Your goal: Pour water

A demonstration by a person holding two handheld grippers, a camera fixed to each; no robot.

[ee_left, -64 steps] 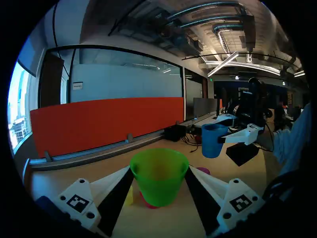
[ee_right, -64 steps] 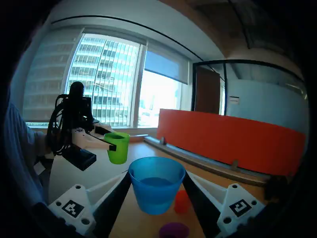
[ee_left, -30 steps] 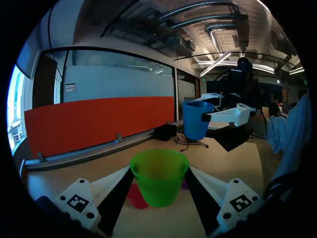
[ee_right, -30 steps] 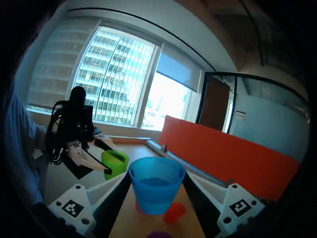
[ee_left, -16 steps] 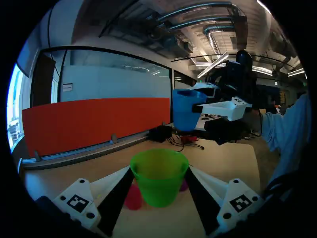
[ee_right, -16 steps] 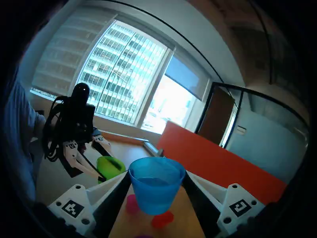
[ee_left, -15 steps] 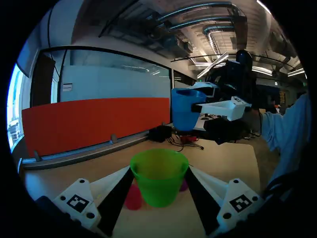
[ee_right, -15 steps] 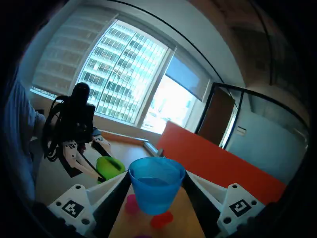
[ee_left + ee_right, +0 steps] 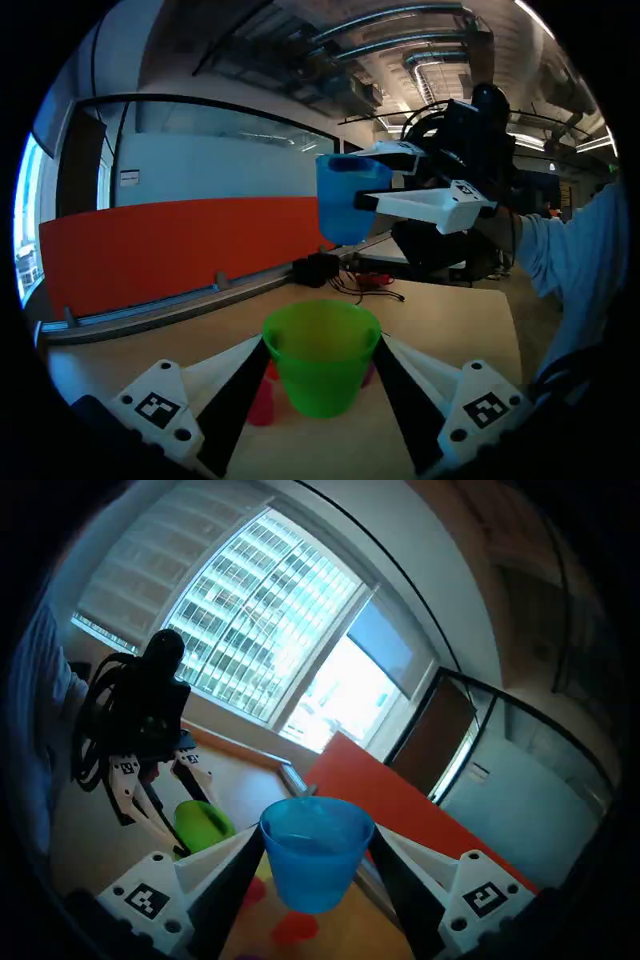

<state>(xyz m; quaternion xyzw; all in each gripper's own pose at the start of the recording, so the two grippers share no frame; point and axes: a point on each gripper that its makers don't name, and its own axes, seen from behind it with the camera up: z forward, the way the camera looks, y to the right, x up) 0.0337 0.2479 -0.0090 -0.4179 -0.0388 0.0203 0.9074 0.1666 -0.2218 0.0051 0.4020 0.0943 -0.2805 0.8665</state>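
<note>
Water (image 9: 308, 842) sits in the blue cup (image 9: 316, 868). We carry that cup in the right gripper (image 9: 314, 832), both fingers pressed on its sides.

Largest first: the bench (image 9: 456, 308), light wood, w/ a rail along its far edge under the orange partition (image 9: 176, 248). Next a sleeve (image 9: 572, 264), at the right of the left gripper view, behind the right gripper.

Then the left gripper (image 9: 322, 344), clamped on the green cup (image 9: 322, 360). We hold that cup upright above the bench, short of the far edge. It looks empty, tho we can't see its bottom.

The blue cup hangs in the air higher than the green one, up & to the right of it in the left gripper view. In the right gripper view the green cup lies low & left of the blue. The cups are apart, rims not overlapping. The blue cup's long axis is approx vertical, so we judge the pour not yet started.

The move turns on this: get the blue rim over the green mouth, then tip toward the left gripper.

Smallest: red & pink small cups (image 9: 260, 404) on the bench below the green cup.
</note>
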